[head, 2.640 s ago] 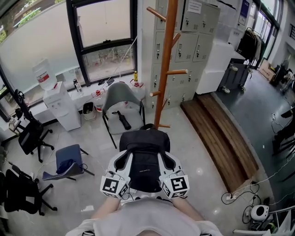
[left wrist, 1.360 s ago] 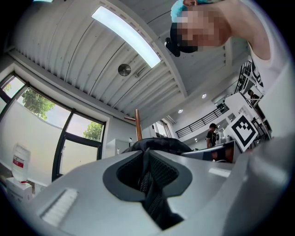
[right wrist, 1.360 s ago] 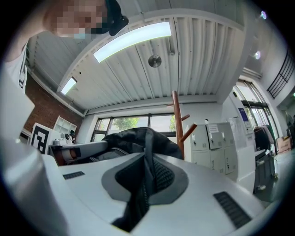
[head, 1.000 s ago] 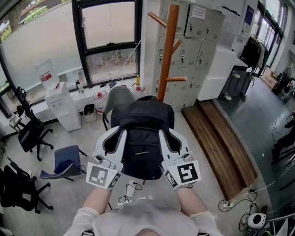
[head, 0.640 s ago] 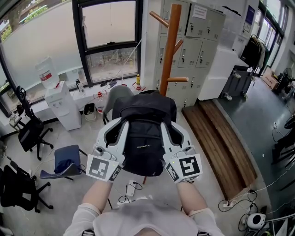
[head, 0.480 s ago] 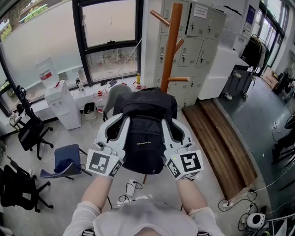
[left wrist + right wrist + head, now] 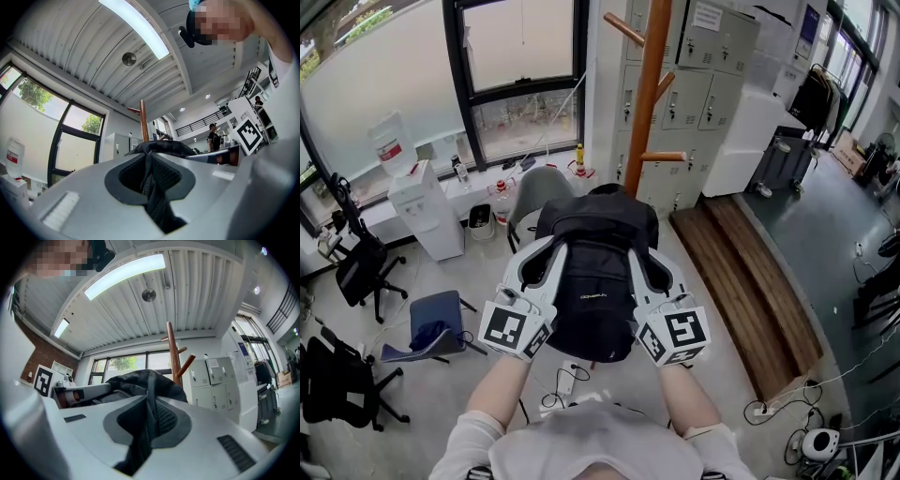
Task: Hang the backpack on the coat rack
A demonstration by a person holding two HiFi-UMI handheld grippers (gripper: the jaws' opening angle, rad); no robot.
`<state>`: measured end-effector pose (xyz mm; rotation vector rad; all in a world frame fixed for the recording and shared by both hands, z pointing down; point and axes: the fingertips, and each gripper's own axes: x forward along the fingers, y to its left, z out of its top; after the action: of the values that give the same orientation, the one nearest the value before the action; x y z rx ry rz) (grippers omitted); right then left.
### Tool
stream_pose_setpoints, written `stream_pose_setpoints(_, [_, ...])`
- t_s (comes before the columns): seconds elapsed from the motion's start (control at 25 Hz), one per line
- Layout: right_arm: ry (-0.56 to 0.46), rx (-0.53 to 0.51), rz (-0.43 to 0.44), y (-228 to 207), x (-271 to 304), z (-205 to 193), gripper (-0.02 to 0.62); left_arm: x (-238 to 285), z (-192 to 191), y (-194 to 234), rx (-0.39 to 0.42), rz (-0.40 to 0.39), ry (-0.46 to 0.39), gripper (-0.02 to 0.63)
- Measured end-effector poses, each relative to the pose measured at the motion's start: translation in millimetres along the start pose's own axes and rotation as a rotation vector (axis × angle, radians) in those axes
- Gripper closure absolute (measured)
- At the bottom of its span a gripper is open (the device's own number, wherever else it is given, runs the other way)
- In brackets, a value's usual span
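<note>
Black backpack (image 7: pixel 595 281) held up in front of the wooden coat rack (image 7: pixel 649 103), on none of its pegs.
My left gripper (image 7: pixel 546 251) is clamped on a fold of the bag's left side, zipper and mesh pinched between the jaws. My right gripper (image 7: pixel 645 258) bites the right side likewise. The bag hangs clear of the floor, its top just before the rack's pole.

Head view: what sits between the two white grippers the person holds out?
A black backpack fills the gap between the left gripper and the right gripper, each shut on its fabric; the head view shows it.
</note>
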<state>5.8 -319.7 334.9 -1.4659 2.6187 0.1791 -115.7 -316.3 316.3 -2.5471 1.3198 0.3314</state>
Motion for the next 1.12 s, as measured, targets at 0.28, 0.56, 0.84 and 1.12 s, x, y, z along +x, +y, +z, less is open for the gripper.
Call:
stream_pose_setpoints(0.28, [0.032,0.027,-0.012,-1,-5,-19,0.566,-4,-17,-4,-0.018,-0.007,0.03,0.558])
stream_pose_setpoints(0.56, [0.066,0.044,-0.016,-1,-9,-33,0.566,-7,-33,-6,-0.025,-0.018,0.055,0.558])
stream_pose_setpoints(0.84, [0.098,0.056,-0.03,-3,-14,-50,0.566,-10,-49,-11,-0.036,-0.032,0.071,0.558])
stream_pose_setpoints(1.12, [0.133,0.056,-0.048,-9,-16,-66,0.566,-9,-67,-15,-0.061,-0.033,0.104,0.558])
